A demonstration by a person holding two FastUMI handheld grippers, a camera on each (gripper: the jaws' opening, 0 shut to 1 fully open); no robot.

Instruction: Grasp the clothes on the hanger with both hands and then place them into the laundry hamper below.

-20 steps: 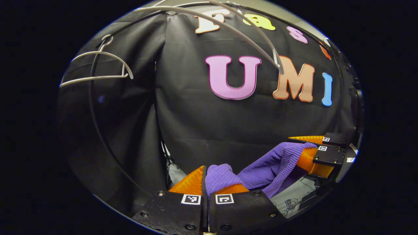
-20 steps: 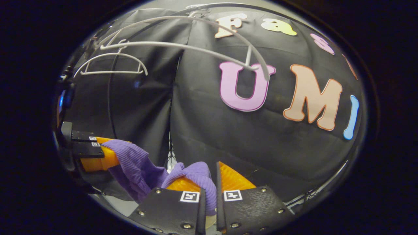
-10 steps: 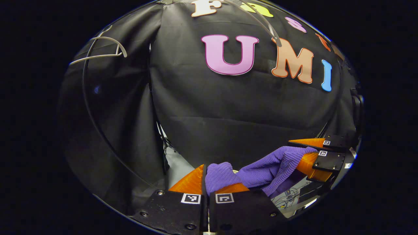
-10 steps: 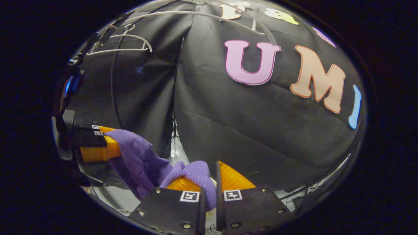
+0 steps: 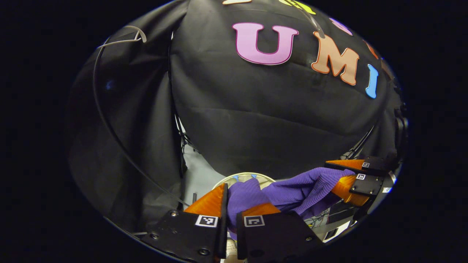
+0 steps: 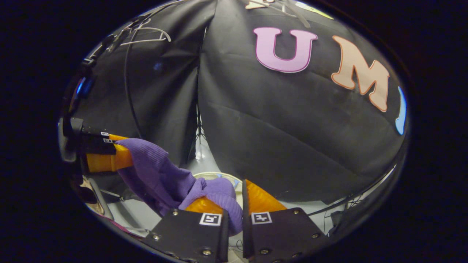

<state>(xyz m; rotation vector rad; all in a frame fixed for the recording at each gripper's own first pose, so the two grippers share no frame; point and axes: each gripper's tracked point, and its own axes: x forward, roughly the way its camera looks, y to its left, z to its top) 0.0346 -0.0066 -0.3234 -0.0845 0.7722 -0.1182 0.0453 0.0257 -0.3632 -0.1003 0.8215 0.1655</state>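
Over the hamper point(image 5: 244, 176), newly in sight as I lowered, both my grippers point(image 5: 230, 199) point(image 6: 234, 204) stay clamped on the garment point(image 5: 292, 190); release is near.

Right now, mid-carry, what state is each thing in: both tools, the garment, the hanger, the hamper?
Left tool: shut on the purple garment.
Right tool: shut on the purple garment.
Purple garment: off the hanger, slung between both tools, sagging in the middle.
White hanger: bare, up high by the wall.
Laundry hamper: pale rim showing just beyond the garment; garment not yet inside.
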